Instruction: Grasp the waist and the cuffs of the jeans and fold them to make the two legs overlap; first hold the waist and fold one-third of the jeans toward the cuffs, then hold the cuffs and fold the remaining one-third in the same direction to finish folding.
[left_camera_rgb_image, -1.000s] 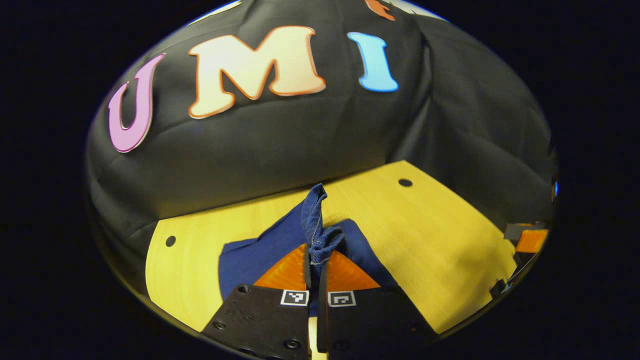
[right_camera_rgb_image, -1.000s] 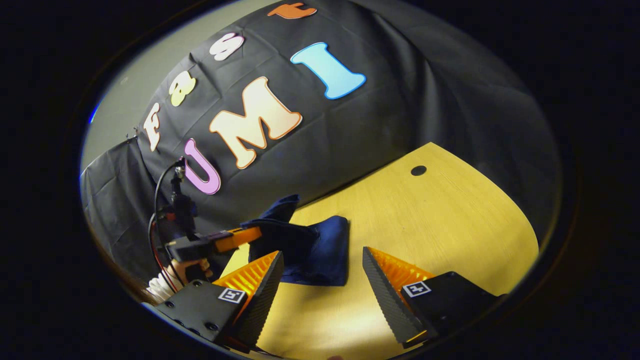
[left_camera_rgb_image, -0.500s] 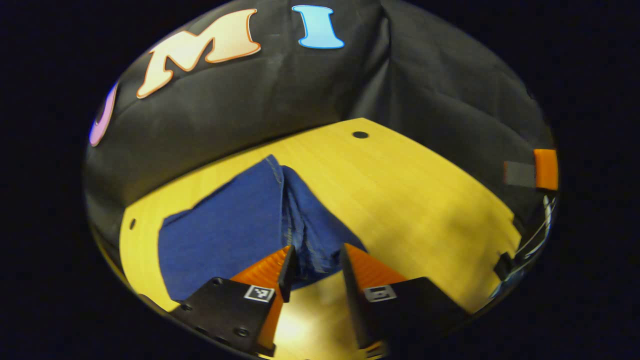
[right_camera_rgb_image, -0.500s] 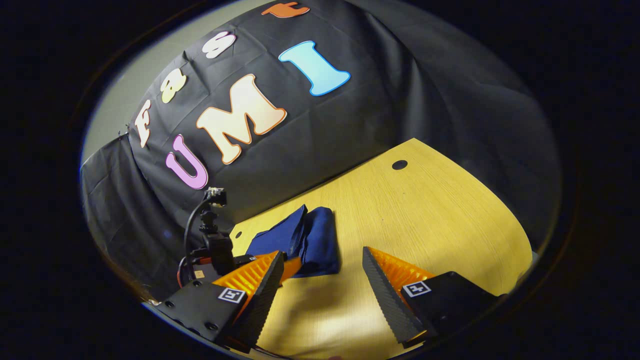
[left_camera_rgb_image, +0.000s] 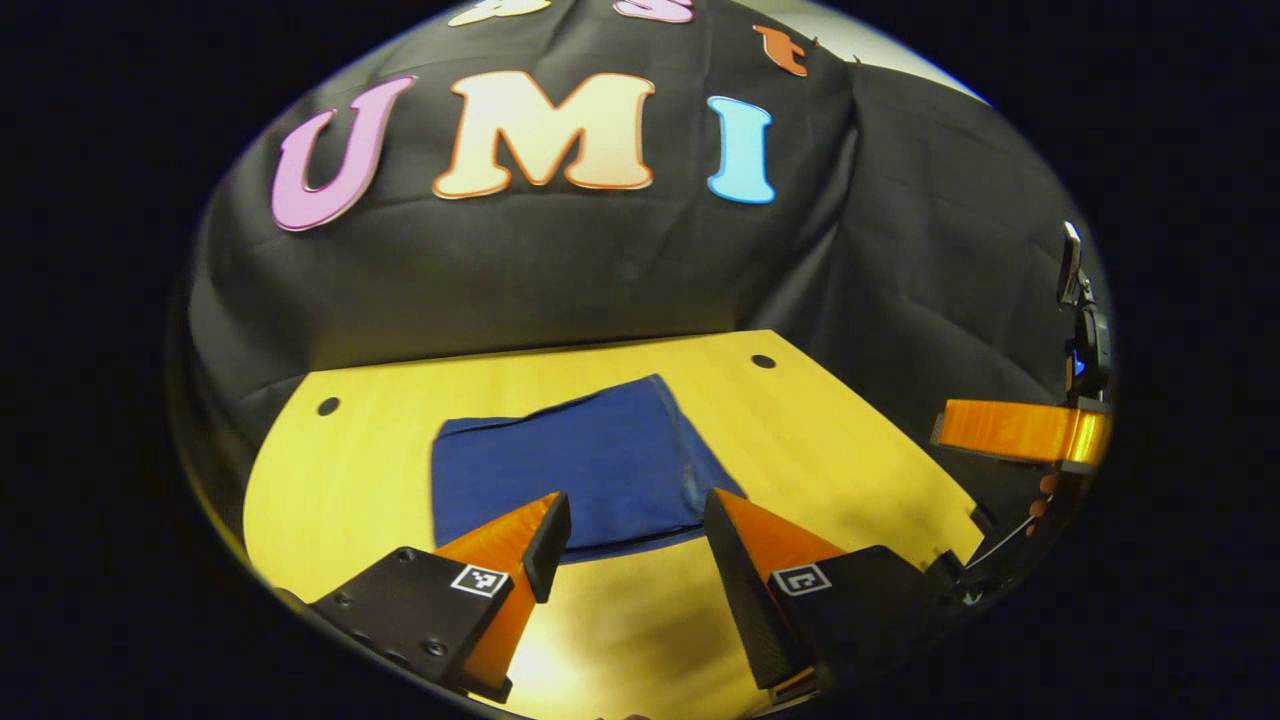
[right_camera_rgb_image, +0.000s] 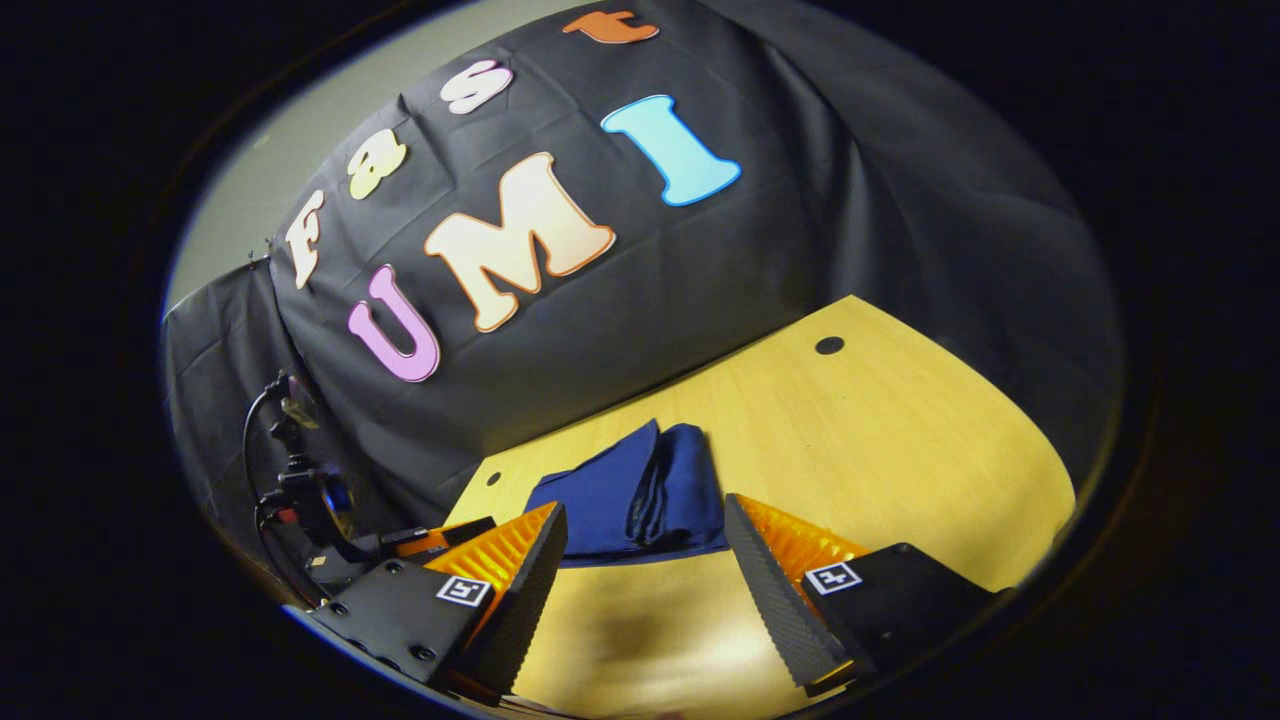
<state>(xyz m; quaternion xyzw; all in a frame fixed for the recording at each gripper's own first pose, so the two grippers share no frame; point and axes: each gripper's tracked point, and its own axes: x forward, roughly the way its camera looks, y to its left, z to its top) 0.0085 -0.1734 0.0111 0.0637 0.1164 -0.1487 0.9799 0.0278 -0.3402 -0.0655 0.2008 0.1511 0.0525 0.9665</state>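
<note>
The dark blue jeans (left_camera_rgb_image: 575, 470) lie folded into a flat, roughly square bundle on the yellow wooden table (left_camera_rgb_image: 830, 440). In the right gripper view the same jeans (right_camera_rgb_image: 640, 495) show stacked layers along their right edge. My left gripper (left_camera_rgb_image: 632, 525) is open, just in front of the bundle's near edge, with nothing between its fingers. Just as open and holding nothing, my right gripper (right_camera_rgb_image: 645, 535) hovers near the bundle's near edge. The right gripper (left_camera_rgb_image: 1020, 430) also shows far right in the left gripper view, and the left gripper (right_camera_rgb_image: 420, 540) at lower left in the right gripper view.
The table has round holes near its back corners (left_camera_rgb_image: 328, 406) (left_camera_rgb_image: 763, 361) (right_camera_rgb_image: 829, 345). Black cloth (left_camera_rgb_image: 520, 270) hangs behind the table. A camera mount with cables (right_camera_rgb_image: 300, 480) rides on the left gripper. Bare tabletop (right_camera_rgb_image: 900, 440) lies to the right of the jeans.
My left gripper let go of the bunched denim, opened wide and drew back. The jeans dropped from a raised fold into a flat bundle. The right gripper stayed open.
</note>
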